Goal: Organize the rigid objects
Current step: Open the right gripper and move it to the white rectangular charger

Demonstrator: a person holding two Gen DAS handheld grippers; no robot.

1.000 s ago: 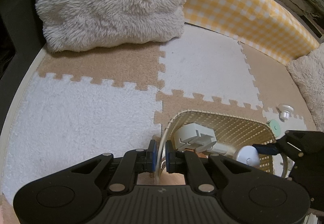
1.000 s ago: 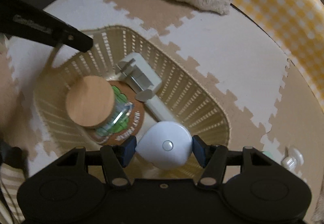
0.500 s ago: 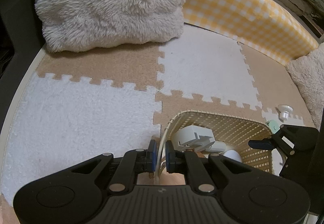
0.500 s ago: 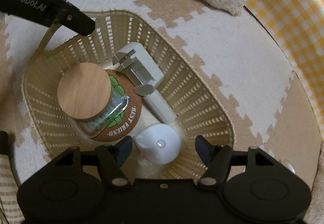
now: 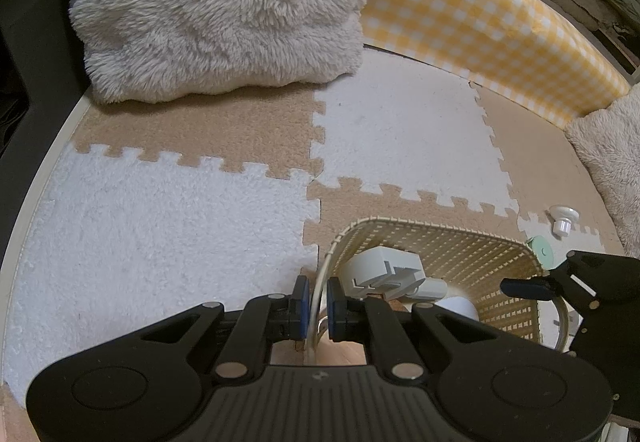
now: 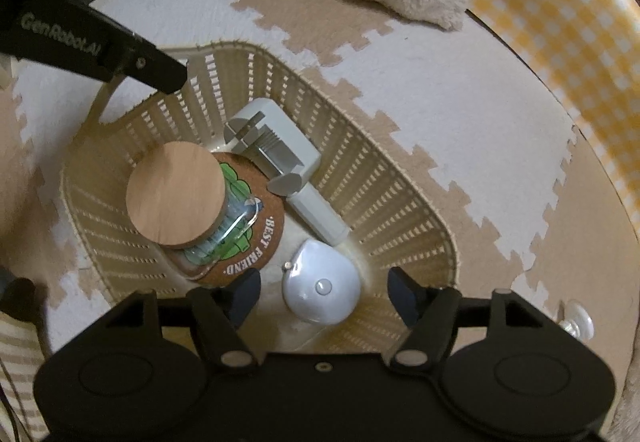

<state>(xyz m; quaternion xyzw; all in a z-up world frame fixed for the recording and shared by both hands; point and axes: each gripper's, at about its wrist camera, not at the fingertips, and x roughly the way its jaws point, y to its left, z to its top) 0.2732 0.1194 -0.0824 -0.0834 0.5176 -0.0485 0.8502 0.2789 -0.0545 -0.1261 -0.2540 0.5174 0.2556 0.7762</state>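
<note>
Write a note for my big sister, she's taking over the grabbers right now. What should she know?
Left gripper: jaws shut on the basket rim, steadying it.
Right gripper: jaws open and empty, above the white teardrop gadget, which lies loose on the basket floor.
Done, in the basket: cork-lidded jar standing on the "BEST FRIEND" coaster, grey clamp tool, white gadget.
Left, on the mat beside the basket: small white knob and green disc.
</note>
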